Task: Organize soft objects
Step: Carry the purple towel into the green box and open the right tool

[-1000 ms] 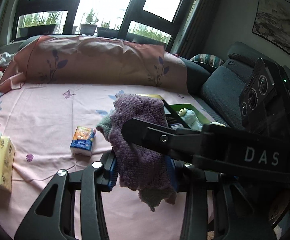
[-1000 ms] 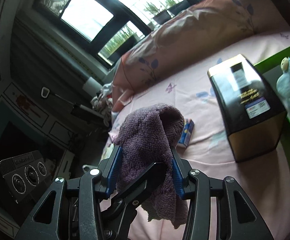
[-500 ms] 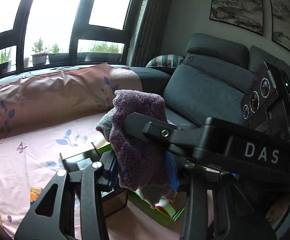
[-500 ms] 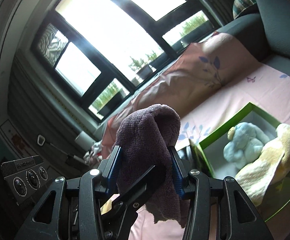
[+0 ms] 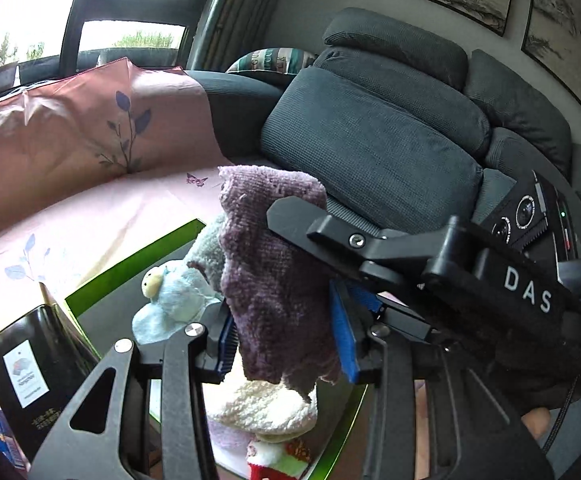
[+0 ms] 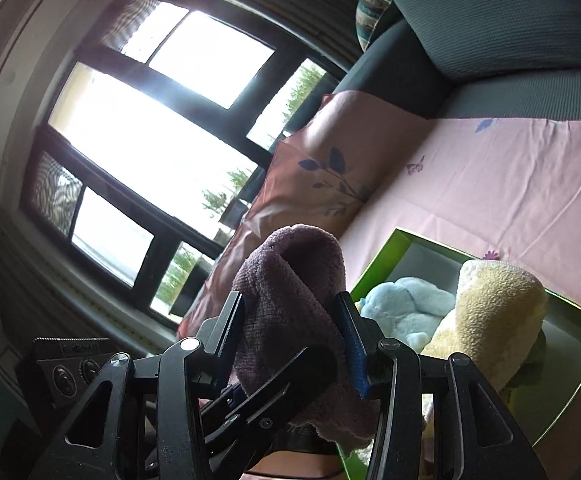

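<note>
Pink sheet (image 5: 90, 216) carries the green box (image 6: 374, 268), the landmark. Inside the box lie a cream plush (image 6: 490, 312) and a blue plush (image 6: 406, 308). Above the box, the left gripper (image 5: 286, 336) and right gripper (image 6: 294, 336) both clamp one purple towel (image 5: 274, 280).

text: "DAS" | on: right gripper (image 5: 290, 216) body | colour: white

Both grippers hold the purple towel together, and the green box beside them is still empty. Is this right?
Not quite. Both the left gripper and the right gripper do hold the purple towel, but the green box is not empty: the right wrist view shows a blue plush and a cream plush already inside it.
</note>
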A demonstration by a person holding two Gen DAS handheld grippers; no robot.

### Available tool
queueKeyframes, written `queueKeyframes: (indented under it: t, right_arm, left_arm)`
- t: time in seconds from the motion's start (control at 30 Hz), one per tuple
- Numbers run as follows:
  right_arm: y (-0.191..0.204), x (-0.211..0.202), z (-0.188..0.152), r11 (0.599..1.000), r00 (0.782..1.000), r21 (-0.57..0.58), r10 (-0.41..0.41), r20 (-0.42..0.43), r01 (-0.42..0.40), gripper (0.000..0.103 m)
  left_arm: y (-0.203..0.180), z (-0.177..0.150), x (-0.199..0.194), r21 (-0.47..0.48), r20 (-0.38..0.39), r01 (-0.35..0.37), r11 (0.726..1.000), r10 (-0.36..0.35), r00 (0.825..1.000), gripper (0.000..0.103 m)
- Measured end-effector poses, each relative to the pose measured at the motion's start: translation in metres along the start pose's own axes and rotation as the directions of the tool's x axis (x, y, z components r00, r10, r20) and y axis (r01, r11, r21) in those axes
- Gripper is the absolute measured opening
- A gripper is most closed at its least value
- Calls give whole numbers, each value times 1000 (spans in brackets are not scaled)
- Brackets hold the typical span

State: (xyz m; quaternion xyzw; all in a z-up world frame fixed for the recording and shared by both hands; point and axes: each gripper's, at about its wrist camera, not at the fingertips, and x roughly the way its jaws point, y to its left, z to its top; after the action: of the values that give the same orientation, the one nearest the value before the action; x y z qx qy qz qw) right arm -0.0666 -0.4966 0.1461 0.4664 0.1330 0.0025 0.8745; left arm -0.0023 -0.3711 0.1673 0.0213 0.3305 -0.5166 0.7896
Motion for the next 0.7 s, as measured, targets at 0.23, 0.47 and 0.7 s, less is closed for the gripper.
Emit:
queueKeyframes:
  t: [0.23, 0.47, 0.7]
  right_arm:
    - [-10, 0, 1, 995, 995, 13, -98, 18, 98, 49]
    - [-6, -25, 0, 984, 984, -46, -169, 49, 171, 76]
    - [-1, -55, -6, 993, 987, -22, -112, 114, 115, 90]
  left_arm:
    - [-13, -5, 15, 50, -45, -44, 998, 47, 998, 42]
    - [-15, -10, 0, 100, -33, -119, 988, 123, 992, 55]
    - [-9, -20, -33, 88, 7, -203, 975, 203, 979, 70]
